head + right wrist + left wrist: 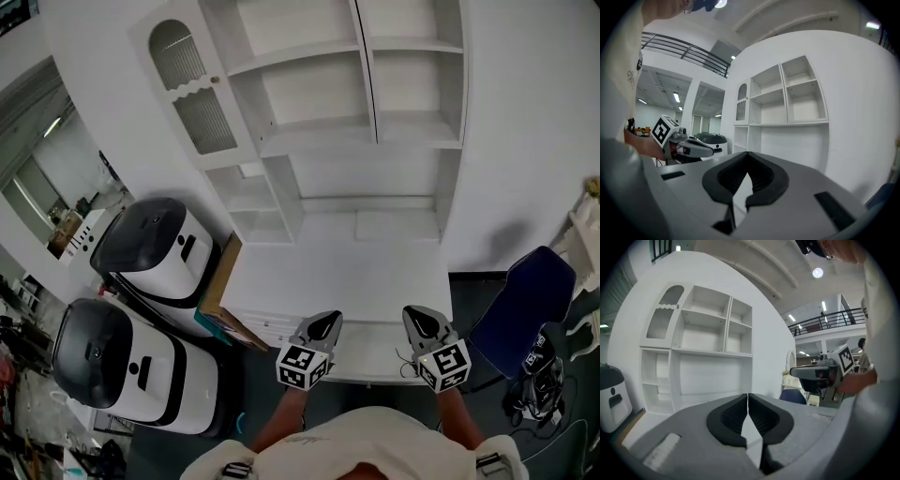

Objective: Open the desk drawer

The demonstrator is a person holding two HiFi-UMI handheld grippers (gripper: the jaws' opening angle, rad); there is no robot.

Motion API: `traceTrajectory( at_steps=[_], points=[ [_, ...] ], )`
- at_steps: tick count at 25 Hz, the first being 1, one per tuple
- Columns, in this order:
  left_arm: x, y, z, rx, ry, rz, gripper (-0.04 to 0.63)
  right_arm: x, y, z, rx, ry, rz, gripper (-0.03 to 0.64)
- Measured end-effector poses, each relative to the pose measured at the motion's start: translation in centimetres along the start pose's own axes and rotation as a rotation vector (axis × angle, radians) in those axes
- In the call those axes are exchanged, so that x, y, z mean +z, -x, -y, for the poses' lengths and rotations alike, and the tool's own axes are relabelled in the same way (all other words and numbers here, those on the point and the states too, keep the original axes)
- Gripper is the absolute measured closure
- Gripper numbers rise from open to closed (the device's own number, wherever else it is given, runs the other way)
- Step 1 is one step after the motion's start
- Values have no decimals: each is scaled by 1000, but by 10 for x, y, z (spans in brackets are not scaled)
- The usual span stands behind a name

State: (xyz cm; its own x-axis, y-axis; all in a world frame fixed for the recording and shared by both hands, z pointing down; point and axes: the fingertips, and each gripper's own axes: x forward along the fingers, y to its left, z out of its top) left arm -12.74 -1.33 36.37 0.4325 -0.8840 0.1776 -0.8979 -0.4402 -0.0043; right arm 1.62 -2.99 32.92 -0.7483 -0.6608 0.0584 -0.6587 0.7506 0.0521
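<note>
White fills the room: a white wall, and against it a white desk (337,272) with an open-shelved hutch (319,131) on top. At far left two black-and-white machines (155,248) stand side by side, with a cardboard box (220,300) wedged between them and the desk's side.

Along the desk's near edge runs a pale band (370,352), set off from the desktop by a thin line. The drawer belongs there, but from this steep angle I cannot tell whether the band is the drawer pulled out or only the front lip above a closed one.

The left gripper (325,325) hovers over that band, pointing at the hutch, its jaws pressed together on nothing. The right gripper (424,322) hovers well apart from it, jaws likewise together and empty. A blue chair (525,305) sits at far right.

Both tools clear of the desk fits either a reach to come or a pull completed. Any pull on the drawer, I judge, goes best with the jaws parted, then clamped squarely on its front or handle. It should then be drawn straight toward the person so it does not rack on its runners.
</note>
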Motion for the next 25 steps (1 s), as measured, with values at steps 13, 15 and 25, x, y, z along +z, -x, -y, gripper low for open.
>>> traceTrajectory(
  at_steps=[13,15,25],
  points=[
    [-16,4,9,-11,38,-28,576,-22,12,-1,22,-87,-19,615],
    [-17,5,10,-17,37,-31,576,-24,12,-5,24,-71,-22,615],
    [-25,16,13,-8,56,-46,576,-34,15,-15,53,-89,-38,615]
  ],
)
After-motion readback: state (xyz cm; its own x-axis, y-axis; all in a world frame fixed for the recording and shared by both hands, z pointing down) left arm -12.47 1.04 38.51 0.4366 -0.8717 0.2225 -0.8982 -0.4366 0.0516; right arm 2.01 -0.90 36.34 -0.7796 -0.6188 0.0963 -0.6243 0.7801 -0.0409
